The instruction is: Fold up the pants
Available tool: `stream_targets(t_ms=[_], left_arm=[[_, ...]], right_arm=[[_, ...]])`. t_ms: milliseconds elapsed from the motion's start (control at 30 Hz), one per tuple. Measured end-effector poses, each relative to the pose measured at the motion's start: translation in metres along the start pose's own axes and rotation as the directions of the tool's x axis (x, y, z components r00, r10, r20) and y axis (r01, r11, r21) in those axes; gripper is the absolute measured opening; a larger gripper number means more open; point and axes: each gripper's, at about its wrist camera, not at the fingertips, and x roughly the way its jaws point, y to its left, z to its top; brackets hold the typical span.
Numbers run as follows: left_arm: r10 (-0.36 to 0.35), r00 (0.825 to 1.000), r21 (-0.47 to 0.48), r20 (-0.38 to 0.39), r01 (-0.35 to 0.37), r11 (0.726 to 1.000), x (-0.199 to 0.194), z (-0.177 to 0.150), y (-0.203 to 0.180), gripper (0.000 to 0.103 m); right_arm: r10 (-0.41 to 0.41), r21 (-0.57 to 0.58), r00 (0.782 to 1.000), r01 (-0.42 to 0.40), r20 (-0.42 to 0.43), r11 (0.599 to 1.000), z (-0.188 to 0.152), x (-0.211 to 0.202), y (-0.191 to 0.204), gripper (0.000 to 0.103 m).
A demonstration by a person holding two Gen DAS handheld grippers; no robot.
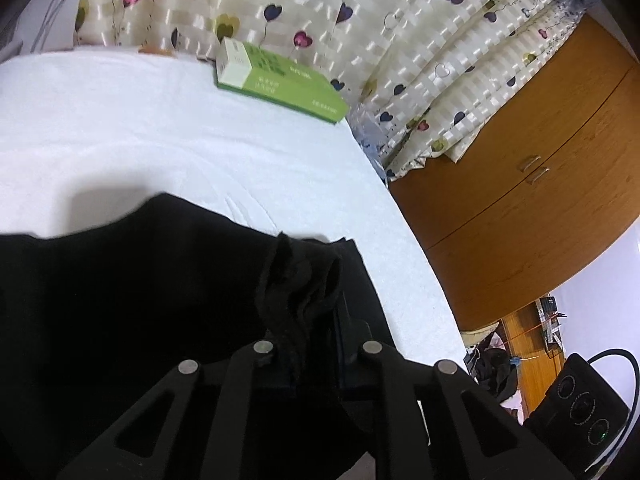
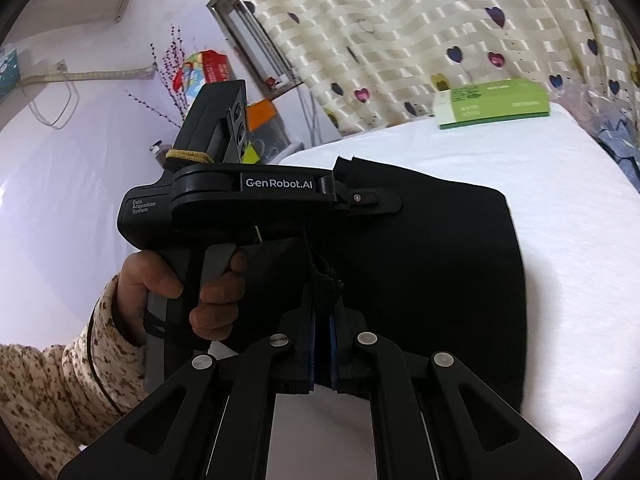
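Black pants (image 1: 120,280) lie spread on a white bed (image 1: 160,140). My left gripper (image 1: 308,308) is shut on a bunched fold of the pants' edge, which sticks up between its fingers. In the right wrist view, the pants (image 2: 440,260) cover the near part of the bed (image 2: 560,240). My right gripper (image 2: 325,312) is shut on a small tuft of the same black cloth. Just left of it and a little higher, a hand (image 2: 216,304) in a speckled sleeve holds the left gripper (image 2: 372,202), whose tip reaches over the pants' far edge.
A green and white box (image 1: 280,80) (image 2: 492,102) rests at the far edge of the bed by a heart-patterned curtain (image 1: 360,20). A wooden wardrobe (image 1: 540,200) stands right of the bed. Clutter (image 1: 496,368) lies on the floor beyond the bed's corner.
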Motion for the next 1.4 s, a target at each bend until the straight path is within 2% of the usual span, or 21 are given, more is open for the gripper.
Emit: stream_targets(t_ms=[333, 800, 1100, 1400], left_arm=[[0.055, 0.997, 0.007, 0.06, -0.055, 0.998, -0.04, 0.001, 0.022, 0.014], [0.1, 0.99, -0.042, 0.1, -0.097, 0.994, -0.066, -0.002, 0.062, 0.014], [0.106, 0.987, -0.061, 0.12, -0.099, 0.993, -0.075, -0.003, 0.08, 0.014], [0.183, 0.979, -0.066, 0.087, -0.177, 0.982, -0.068, -0.012, 0.1, 0.014]], right_arm=[[0.077, -0.025, 0.997, -0.077, -0.023, 0.997, 0.002, 0.032, 0.029, 0.005], [0.136, -0.008, 0.989, -0.136, -0.052, 0.991, 0.002, 0.064, 0.051, 0.005], [0.127, -0.01, 0.988, -0.129, -0.089, 0.992, -0.003, 0.081, 0.056, 0.005], [0.136, 0.032, 0.977, -0.133, -0.166, 0.991, -0.011, 0.099, 0.052, 0.008]])
